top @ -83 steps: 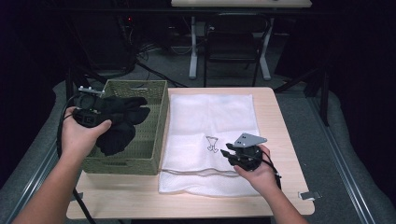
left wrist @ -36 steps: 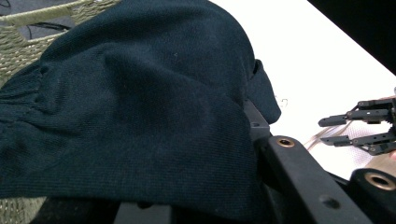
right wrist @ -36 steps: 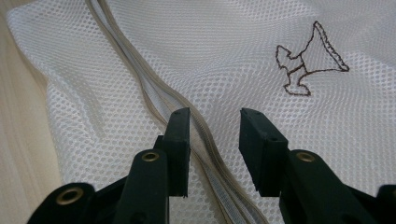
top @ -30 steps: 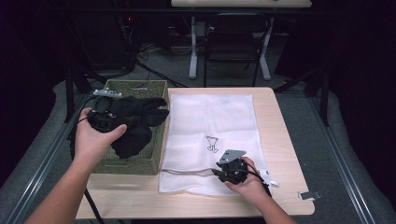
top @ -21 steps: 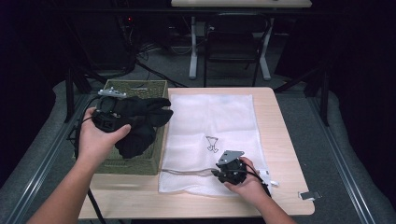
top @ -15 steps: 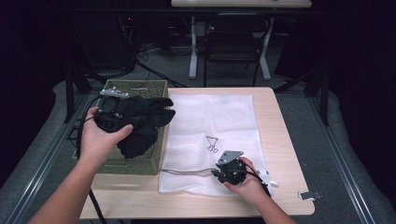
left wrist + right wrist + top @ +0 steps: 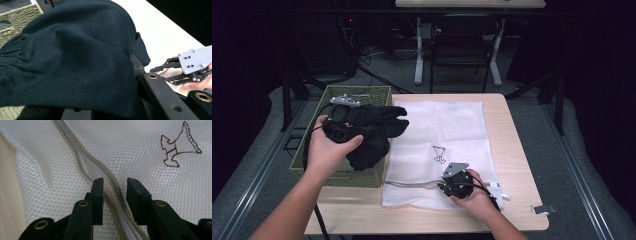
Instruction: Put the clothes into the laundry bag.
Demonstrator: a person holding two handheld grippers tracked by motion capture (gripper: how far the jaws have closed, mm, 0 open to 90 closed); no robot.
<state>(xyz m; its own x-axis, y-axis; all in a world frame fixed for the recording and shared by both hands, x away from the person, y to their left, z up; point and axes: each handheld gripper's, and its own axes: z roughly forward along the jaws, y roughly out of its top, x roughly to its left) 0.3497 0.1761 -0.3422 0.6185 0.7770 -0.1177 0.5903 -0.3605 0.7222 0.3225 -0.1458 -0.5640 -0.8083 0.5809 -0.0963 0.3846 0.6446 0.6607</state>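
Your left tongs (image 7: 343, 131) clench one black garment (image 7: 372, 131); your right tongs (image 7: 114, 192), closing, straddle one mesh bag's (image 7: 140, 152) zipper (image 7: 82, 160), one basket (image 7: 362, 92) beyond.

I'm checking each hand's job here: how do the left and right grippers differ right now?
The left gripper is raised over the woven basket, shut on a black garment. The right gripper lies low on the white mesh bag, its jaws astride the zipper, which they have just been closing toward. Both are hand-held.
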